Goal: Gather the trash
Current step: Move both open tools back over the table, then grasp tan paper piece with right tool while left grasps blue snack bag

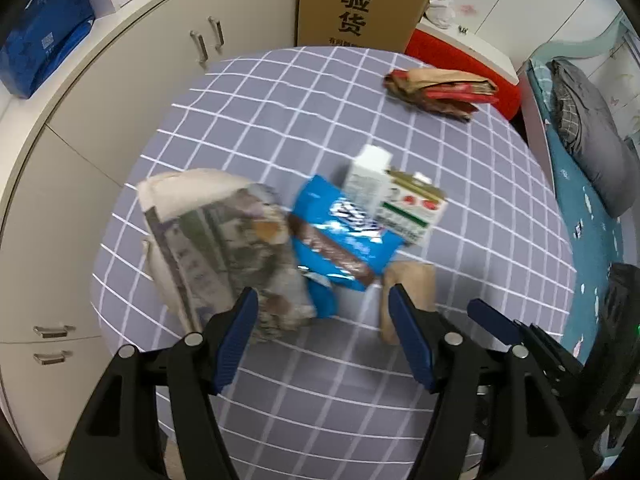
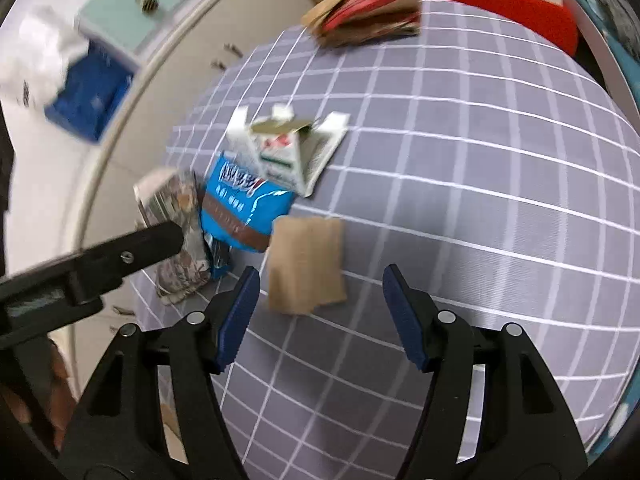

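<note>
Both of my grippers hang over the table [image 1: 280,128] with its grey checked cloth, fingers spread wide and gripping nothing. My left gripper [image 1: 322,304] sits at 6 o'clock in its own view, and my right gripper [image 2: 316,284] does the same in its view. Nearest to the right one is a flat brown paper piece [image 2: 306,264], lying just ahead between its fingers, not touched. At 10 o'clock from that sits a blue snack wrapper [image 2: 244,204], with a crumpled printed bag [image 1: 224,256] touching its left side. Just behind the wrapper are opened white cartons [image 1: 396,200], a bit blurred. Way back at 1 o'clock, well apart, lies a red and brown paper wad [image 1: 440,90].
</note>
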`<state>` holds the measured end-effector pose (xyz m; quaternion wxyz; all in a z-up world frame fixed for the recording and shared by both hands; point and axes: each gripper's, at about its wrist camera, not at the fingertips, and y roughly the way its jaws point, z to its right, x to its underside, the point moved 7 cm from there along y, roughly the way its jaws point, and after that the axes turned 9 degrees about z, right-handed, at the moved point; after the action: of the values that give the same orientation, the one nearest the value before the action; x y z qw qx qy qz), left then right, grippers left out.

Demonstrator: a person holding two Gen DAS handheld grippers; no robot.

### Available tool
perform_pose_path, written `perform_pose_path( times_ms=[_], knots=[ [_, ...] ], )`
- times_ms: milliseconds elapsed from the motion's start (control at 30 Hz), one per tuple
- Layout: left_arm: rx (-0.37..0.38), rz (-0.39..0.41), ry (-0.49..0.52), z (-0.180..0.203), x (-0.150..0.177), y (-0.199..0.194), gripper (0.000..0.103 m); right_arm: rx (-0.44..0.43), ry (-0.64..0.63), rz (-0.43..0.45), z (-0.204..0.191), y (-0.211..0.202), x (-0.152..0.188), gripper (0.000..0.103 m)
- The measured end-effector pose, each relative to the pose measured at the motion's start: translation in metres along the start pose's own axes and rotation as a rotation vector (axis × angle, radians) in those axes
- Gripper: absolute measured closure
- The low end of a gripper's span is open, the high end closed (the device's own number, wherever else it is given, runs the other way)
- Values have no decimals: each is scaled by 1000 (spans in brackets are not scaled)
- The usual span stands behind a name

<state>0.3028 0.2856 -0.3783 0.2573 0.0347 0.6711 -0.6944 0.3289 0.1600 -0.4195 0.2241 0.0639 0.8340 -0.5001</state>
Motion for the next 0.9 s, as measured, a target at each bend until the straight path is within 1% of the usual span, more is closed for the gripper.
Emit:
perform_pose_path(
  times_ms=[133, 167, 200, 233, 333, 400, 500, 567, 633, 767, 800, 833, 867, 900],
  knots=[
    [16, -15, 48, -5, -2, 8, 36, 56, -83, -17, -8, 16, 1, 41],
    [21, -23, 58, -1, -3, 12, 36, 74, -117, -13, -9, 18, 0, 47],
    [33, -28, 66, 2, -4, 15, 35, 93, -152, -13, -10, 19, 0, 72],
    [36, -37, 76, 4, -5, 18, 35, 65, -150, -22, -11, 20, 0, 77],
    [43, -59, 131, 16, -6, 28, 34, 68, -138, -7, -6, 15, -5, 90],
    [24, -80, 183, 23, -8, 40, 34, 74, -99, 13, 5, 8, -11, 91],
    [24, -121, 209, 28, -8, 54, 34, 71, -35, 41, 24, 0, -20, 91],
    [23, -146, 237, 32, -7, 63, 32, 75, -5, 54, 33, -4, -25, 91],
    [10, -157, 263, 36, -7, 72, 31, 72, 18, 59, 34, -6, -27, 91],
    [12, -164, 261, 39, -11, 81, 31, 58, 57, 63, 45, -12, -28, 91],
    [8, -164, 270, 40, -12, 83, 36, 53, 66, 65, 46, -13, -26, 91],
    [8, -165, 275, 42, -13, 84, 46, 47, 73, 65, 47, -15, -25, 91],
    [-2, -176, 273, 44, -15, 88, 62, 42, 78, 63, 49, -15, -26, 91],
    [-11, -171, 263, 43, -18, 89, 68, 39, 80, 62, 50, -17, -25, 91]
  ],
)
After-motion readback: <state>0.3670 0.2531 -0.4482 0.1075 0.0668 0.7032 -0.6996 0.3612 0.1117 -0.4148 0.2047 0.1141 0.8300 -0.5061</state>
